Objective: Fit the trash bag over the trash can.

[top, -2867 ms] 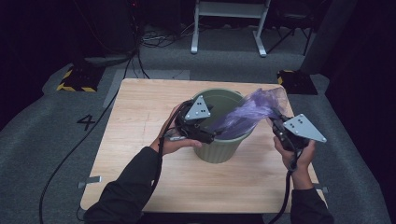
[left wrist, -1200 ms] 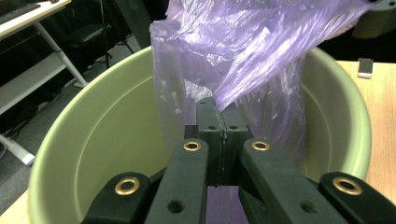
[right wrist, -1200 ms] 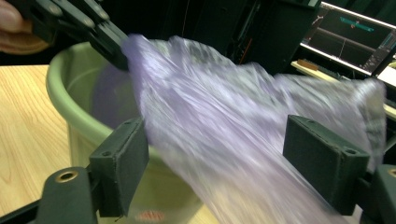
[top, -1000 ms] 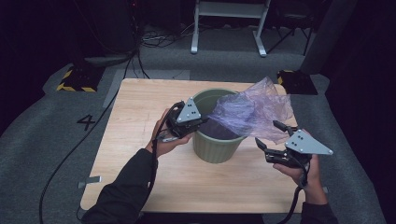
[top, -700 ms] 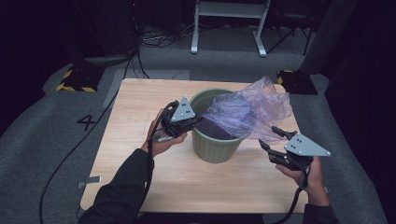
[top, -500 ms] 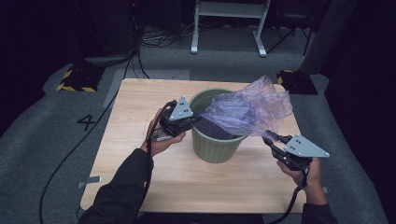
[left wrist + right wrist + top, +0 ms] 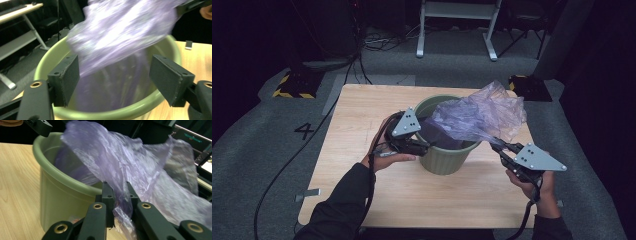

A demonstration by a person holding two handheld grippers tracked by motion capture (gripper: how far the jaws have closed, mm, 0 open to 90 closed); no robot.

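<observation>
One camera is fixed high above the person's side of the wooden table (image 7: 362, 195) and looks forward and down, so the whole tabletop and the grey floor behind it are seen from some distance. The camera on the left gripper (image 7: 424, 146) sits very near the green bucket (image 7: 160, 96) and looks across its rim, along its own two jaws. The camera on the right gripper (image 7: 120, 195) looks from the other side, low and near, toward the bucket wall. All three views share the bucket and the purple plastic bag (image 7: 477, 117); each gripper view also catches the other gripper in an upper corner
</observation>
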